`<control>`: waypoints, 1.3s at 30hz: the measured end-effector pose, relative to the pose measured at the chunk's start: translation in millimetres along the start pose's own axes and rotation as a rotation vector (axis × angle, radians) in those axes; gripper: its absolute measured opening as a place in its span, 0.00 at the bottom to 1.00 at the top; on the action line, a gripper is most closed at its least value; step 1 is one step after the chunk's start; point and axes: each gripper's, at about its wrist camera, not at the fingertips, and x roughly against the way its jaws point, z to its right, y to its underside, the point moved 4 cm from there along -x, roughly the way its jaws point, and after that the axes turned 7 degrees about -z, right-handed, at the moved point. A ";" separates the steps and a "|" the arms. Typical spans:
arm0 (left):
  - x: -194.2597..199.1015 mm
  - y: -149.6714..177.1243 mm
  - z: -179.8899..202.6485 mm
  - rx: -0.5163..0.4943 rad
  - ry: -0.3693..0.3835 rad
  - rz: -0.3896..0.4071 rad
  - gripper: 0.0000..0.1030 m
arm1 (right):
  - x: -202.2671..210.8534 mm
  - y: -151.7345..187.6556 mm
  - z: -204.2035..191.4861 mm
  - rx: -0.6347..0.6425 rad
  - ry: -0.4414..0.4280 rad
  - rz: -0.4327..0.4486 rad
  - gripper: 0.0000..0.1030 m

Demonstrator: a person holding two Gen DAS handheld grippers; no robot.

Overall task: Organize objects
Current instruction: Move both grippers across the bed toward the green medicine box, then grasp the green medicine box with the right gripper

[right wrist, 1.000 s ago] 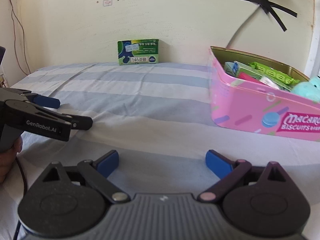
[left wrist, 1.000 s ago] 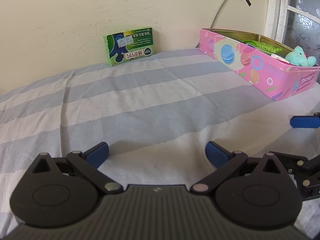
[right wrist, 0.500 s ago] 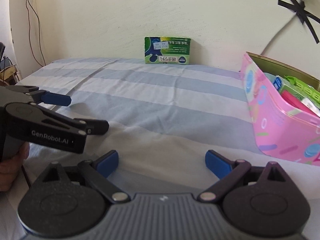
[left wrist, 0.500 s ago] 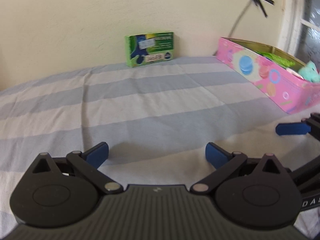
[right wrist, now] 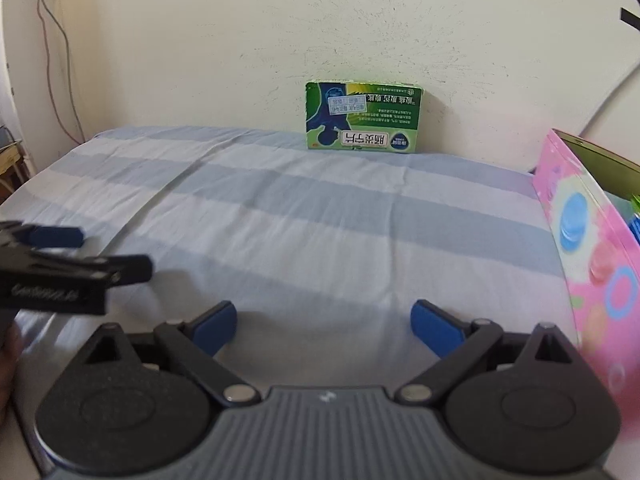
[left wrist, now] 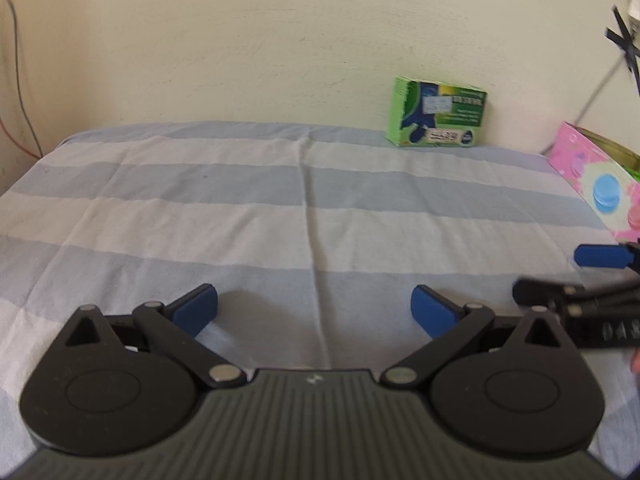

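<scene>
A green medicine box (left wrist: 438,112) stands upright against the back wall on the striped cloth; it also shows in the right wrist view (right wrist: 363,117), straight ahead. A pink biscuit tin (left wrist: 600,178) sits at the right edge, and in the right wrist view (right wrist: 592,240) close on the right, with items inside mostly cut off. My left gripper (left wrist: 314,310) is open and empty, low over the cloth. My right gripper (right wrist: 324,322) is open and empty, also low over the cloth. Each gripper shows at the side of the other's view.
The blue-and-white striped cloth (left wrist: 240,208) covers the surface up to the cream wall. Wires hang down the wall at far left (right wrist: 56,40). Black tape and a cable are on the wall at upper right (left wrist: 622,40).
Both views have swung left: the green box and pink tin shifted rightward in frame. The right gripper has drawn nearer the green box. Both grippers stayed open.
</scene>
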 end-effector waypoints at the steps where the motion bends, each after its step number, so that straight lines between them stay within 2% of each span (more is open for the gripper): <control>1: 0.2 0.0 -0.7 0.007 0.002 0.002 1.00 | -4.6 -7.9 1.9 -0.009 -0.001 0.002 0.93; 6: -0.7 -0.3 2.3 0.012 0.001 0.006 1.00 | -16.7 -66.3 8.9 -0.043 0.026 0.100 0.91; 10: -1.1 -0.8 2.2 0.016 0.006 0.005 1.00 | -27.0 -128.5 6.4 -0.035 0.051 0.184 0.82; 12: -0.3 -0.6 1.9 0.017 0.008 0.005 1.00 | -42.5 -159.7 4.5 -0.037 0.066 0.179 0.76; 15: 0.7 -0.6 1.1 0.020 0.014 0.006 1.00 | -72.6 -188.6 7.5 -0.055 0.103 0.131 0.61; 17: 1.4 -0.4 1.8 0.021 0.015 0.006 1.00 | -83.2 -196.9 13.3 -0.088 0.096 0.138 0.62; 19: 1.7 -0.4 2.0 0.020 0.016 0.005 1.00 | -83.2 -194.4 14.7 -0.083 0.089 0.146 0.62; 22: 1.9 -0.2 2.8 0.017 0.021 0.005 1.00 | -67.2 -170.6 15.5 -0.037 0.051 0.161 0.64; 25: 2.8 0.9 4.3 0.011 0.022 0.005 1.00 | -46.0 -130.8 15.9 0.007 -0.001 0.123 0.66; 27: 2.9 0.6 3.3 0.015 0.024 0.006 1.00 | -38.8 -96.3 16.0 0.019 -0.062 0.050 0.63; 30: 3.6 0.7 3.1 0.018 0.024 0.008 1.00 | -20.8 -65.7 22.4 0.021 -0.076 0.079 0.64; 32: 3.4 0.5 2.9 0.017 0.025 0.008 1.00 | -10.3 -65.0 32.0 -0.005 -0.049 0.138 0.70; 34: 3.2 0.3 2.9 0.017 0.026 0.008 1.00 | -10.1 -76.8 39.4 -0.050 -0.021 0.186 0.87; 36: 3.2 0.4 2.7 0.017 0.026 0.008 1.00 | -16.4 -90.5 49.3 -0.107 0.000 0.196 0.97; 39: 3.4 0.6 2.6 0.016 0.026 0.007 1.00 | -36.5 -106.6 55.9 -0.154 -0.003 0.174 1.00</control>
